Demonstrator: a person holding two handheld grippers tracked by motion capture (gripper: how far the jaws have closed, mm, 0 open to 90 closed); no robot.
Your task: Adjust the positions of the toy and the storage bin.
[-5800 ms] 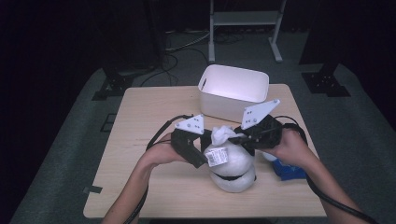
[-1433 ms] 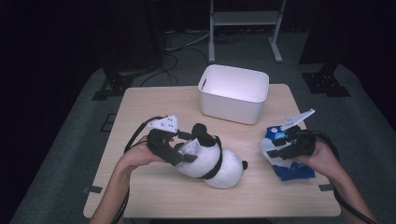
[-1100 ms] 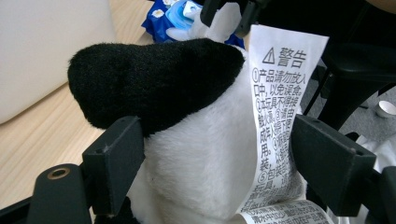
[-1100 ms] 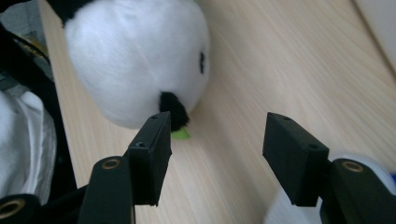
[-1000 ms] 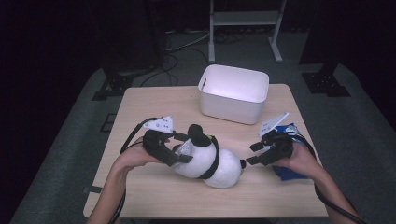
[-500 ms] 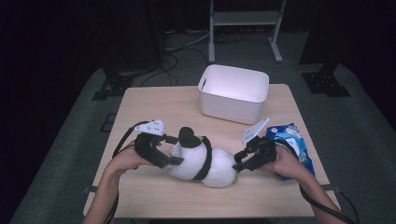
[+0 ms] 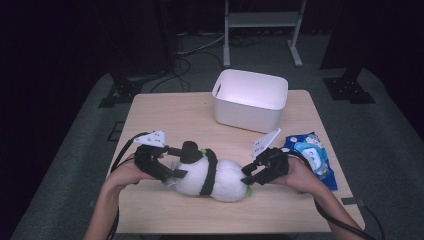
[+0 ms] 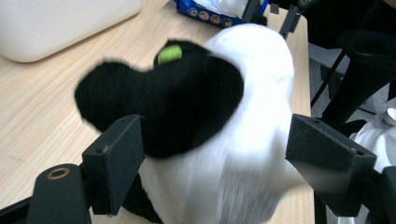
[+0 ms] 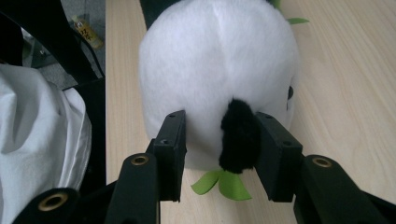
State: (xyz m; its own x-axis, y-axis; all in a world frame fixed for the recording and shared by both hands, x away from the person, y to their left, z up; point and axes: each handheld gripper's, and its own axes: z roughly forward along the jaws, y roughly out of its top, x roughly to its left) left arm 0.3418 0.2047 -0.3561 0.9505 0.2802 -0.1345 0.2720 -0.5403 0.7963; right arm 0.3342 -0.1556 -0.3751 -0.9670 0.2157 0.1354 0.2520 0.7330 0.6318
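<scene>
A white plastic bin (image 7: 250,100) stands on the wooden table (image 7: 165,120), well beyond both sets of jaws. A blue packet (image 7: 311,156), perhaps wet wipes, lies just behind the right-hand jaws. A metal stand (image 7: 262,20) rises farther back.

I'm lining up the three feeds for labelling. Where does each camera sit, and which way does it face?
High view: above the person's side, looking forward and down on the table; forearms, left gripper and right gripper show.
Left gripper view: rides that gripper, looking along its jaws at the plush panda.
Right gripper view: rides that gripper, jaws just closing on the panda's black tail.
All share the panda.
</scene>
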